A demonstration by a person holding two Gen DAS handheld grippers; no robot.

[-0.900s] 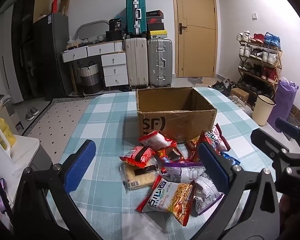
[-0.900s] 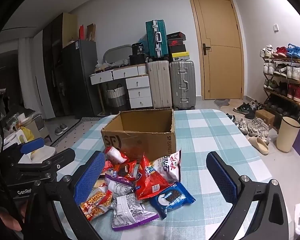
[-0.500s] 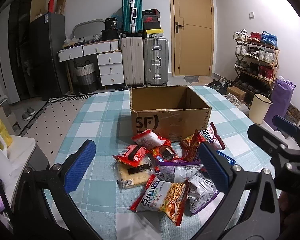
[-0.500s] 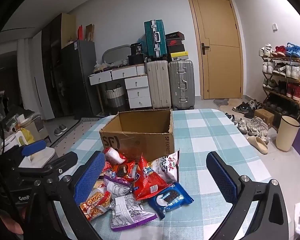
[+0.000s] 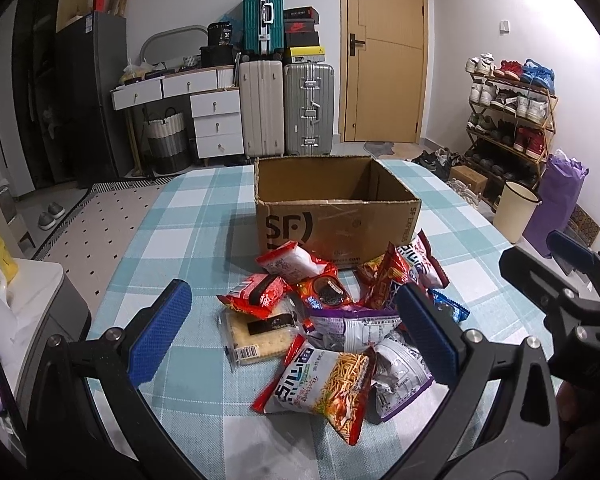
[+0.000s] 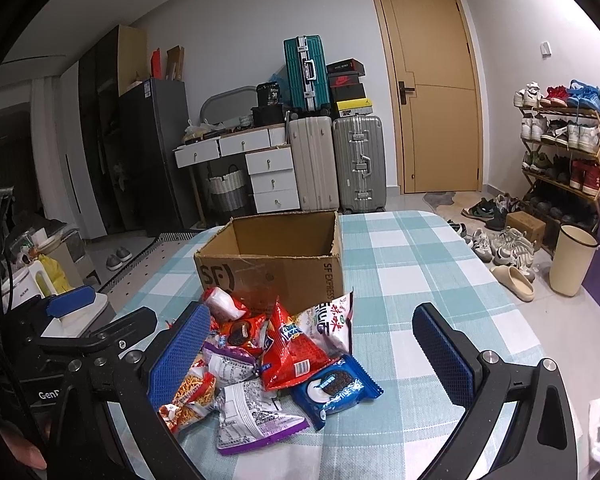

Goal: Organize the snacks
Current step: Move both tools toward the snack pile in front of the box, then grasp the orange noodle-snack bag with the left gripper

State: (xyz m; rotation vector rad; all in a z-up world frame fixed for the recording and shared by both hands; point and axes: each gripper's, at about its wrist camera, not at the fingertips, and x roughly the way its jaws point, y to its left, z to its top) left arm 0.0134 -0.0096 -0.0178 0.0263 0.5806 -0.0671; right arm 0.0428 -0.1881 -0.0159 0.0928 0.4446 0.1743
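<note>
An open, empty cardboard box (image 5: 332,208) marked SF stands on the checked tablecloth; it also shows in the right wrist view (image 6: 276,264). A heap of snack packs lies in front of it: a noodle-stick pack (image 5: 324,388), a cracker pack (image 5: 256,336), red packs (image 5: 256,294), purple-white packs (image 6: 252,416), a blue cookie pack (image 6: 334,390). My left gripper (image 5: 296,332) is open above the heap's near side. My right gripper (image 6: 312,356) is open, to the right of the heap, holding nothing.
The table (image 6: 420,280) has a teal-and-white checked cloth. Behind it stand suitcases (image 5: 288,108), a white drawer unit (image 5: 204,116) and a door (image 5: 380,48). A shoe rack (image 5: 512,120), a bin (image 5: 516,212) and a purple bag (image 5: 560,200) are at the right.
Both grippers have drifted slightly; the box and heap sit a little further left and lower in the left wrist view. Both stay open and nothing was picked up.
</note>
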